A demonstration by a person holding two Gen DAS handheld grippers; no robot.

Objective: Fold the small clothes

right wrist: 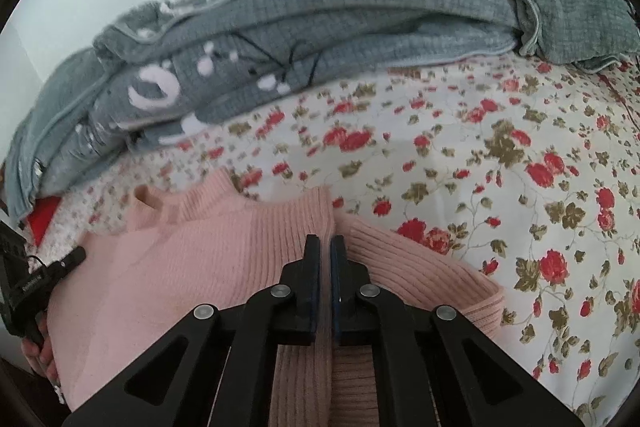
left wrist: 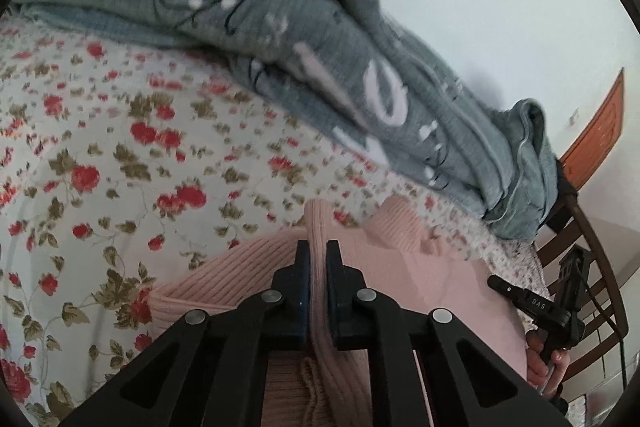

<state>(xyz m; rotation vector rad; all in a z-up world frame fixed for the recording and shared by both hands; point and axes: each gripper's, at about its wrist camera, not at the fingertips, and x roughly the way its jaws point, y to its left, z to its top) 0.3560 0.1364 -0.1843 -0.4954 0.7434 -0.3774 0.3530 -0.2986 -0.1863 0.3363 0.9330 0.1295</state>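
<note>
I see the floral sheet [left wrist: 100, 131] filling the bed, the grey blanket [left wrist: 280, 27] heaped at twelve o'clock. The pink sweater [right wrist: 208, 251] lies at six, under both tools. My left gripper [left wrist: 318, 247] is pinched on a ribbed fold; my right gripper [right wrist: 325, 243] is closed on the knit.

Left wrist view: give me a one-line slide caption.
Left gripper shut on a fold of the pink knit sweater over the floral sheet, grey blanket behind.
</note>
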